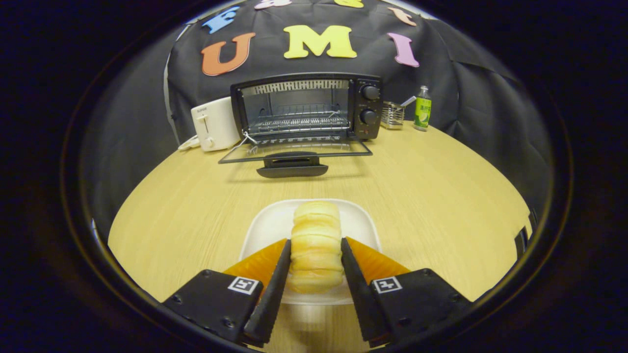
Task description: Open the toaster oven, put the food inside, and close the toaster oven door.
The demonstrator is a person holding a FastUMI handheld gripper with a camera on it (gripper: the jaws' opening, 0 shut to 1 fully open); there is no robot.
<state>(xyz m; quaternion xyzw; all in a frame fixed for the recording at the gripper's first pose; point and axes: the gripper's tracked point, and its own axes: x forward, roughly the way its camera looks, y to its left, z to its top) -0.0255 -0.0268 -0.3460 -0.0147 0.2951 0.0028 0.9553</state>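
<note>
The gripper seems to squeeze the bread on its plate near the desk's front edge, so lift gently, straight toward the open toaster oven.

Gripper fingers sit against both sides of the bread roll on the white plate, seemingly clamped. Beyond them, bare table up to the toaster oven. Its lowered door and handle jut toward the fingers. White toaster flanks oven's left; rack and bottle right.
</note>
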